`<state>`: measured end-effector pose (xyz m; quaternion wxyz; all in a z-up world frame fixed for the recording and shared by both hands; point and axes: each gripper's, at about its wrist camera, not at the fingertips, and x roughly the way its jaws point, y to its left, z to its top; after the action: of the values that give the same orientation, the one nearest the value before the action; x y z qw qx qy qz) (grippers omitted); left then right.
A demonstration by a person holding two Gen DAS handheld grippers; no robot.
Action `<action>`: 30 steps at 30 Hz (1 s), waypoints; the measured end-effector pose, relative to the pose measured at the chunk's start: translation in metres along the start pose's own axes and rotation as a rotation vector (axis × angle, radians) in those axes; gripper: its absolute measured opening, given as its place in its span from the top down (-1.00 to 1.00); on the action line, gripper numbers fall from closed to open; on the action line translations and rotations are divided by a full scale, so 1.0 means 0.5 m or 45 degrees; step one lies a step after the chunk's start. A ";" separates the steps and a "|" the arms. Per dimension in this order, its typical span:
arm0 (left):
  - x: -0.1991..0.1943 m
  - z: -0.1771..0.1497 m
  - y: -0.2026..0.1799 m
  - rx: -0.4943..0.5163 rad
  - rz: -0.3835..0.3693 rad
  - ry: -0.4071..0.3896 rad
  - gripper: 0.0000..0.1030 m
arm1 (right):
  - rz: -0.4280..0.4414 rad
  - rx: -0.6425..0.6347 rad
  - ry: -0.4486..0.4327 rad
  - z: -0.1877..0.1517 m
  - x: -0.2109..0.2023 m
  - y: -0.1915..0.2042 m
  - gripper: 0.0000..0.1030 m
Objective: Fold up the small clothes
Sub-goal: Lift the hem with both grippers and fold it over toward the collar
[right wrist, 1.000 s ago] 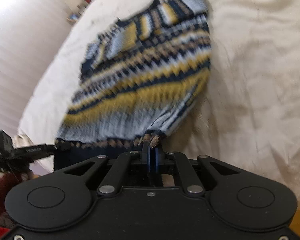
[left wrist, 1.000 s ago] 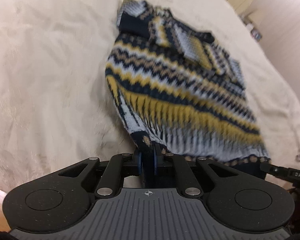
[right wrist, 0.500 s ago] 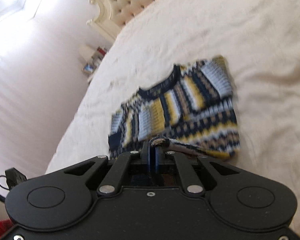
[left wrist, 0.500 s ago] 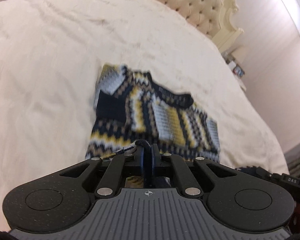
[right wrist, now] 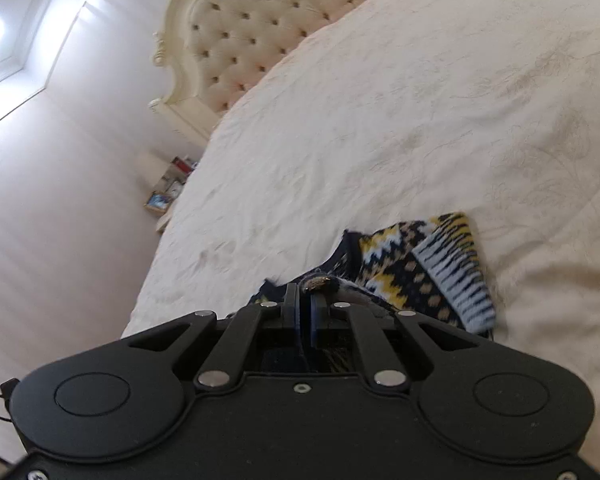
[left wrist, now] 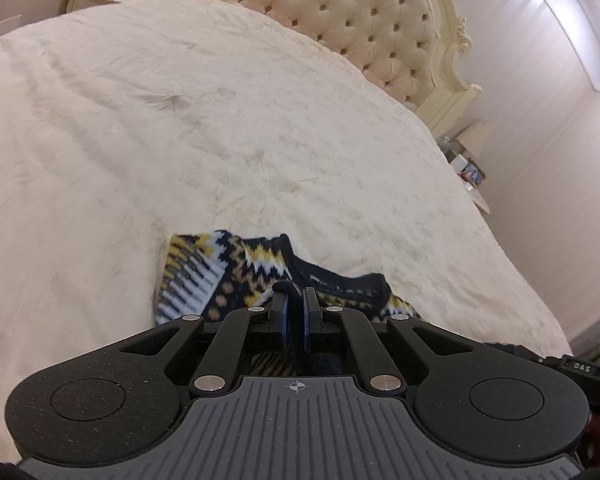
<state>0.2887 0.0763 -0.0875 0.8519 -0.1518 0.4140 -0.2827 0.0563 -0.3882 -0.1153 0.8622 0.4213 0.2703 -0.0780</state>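
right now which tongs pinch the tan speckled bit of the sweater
The right tongs; the left tongs pinch a plain navy edge of the sweater.

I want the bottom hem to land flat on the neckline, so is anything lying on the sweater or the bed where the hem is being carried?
Nothing visible is. Both hand-held grippers, left and right, are shut on the sweater hem, right above its collar. The bedspread beyond shows only wrinkles.
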 end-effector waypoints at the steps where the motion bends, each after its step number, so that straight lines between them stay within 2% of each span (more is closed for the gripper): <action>1: 0.014 0.009 0.004 -0.001 -0.002 0.009 0.87 | -0.016 0.008 0.002 0.006 0.012 -0.003 0.77; 7: 0.094 0.032 0.011 0.009 0.050 0.046 0.87 | -0.103 0.013 0.045 0.034 0.088 -0.023 0.77; 16: 0.165 0.053 0.017 -0.083 0.219 0.045 0.87 | -0.112 0.053 0.139 0.077 0.180 -0.060 0.77; 24: 0.241 0.066 0.039 -0.073 0.308 0.131 0.86 | -0.159 0.079 0.205 0.091 0.245 -0.088 0.76; 26: 0.260 0.067 0.049 -0.091 0.314 0.164 0.82 | -0.180 0.090 0.225 0.088 0.260 -0.094 0.73; 27: 0.268 0.068 0.056 -0.104 0.315 0.182 0.82 | -0.191 0.094 0.231 0.087 0.267 -0.097 0.65; 30: 0.288 0.067 0.073 -0.139 0.307 0.229 0.49 | -0.218 0.103 0.243 0.087 0.282 -0.104 0.62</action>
<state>0.3999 0.0187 -0.1743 0.8297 -0.1210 0.5185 -0.1678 0.1733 -0.4415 -0.2042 0.8052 0.4366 0.3826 -0.1216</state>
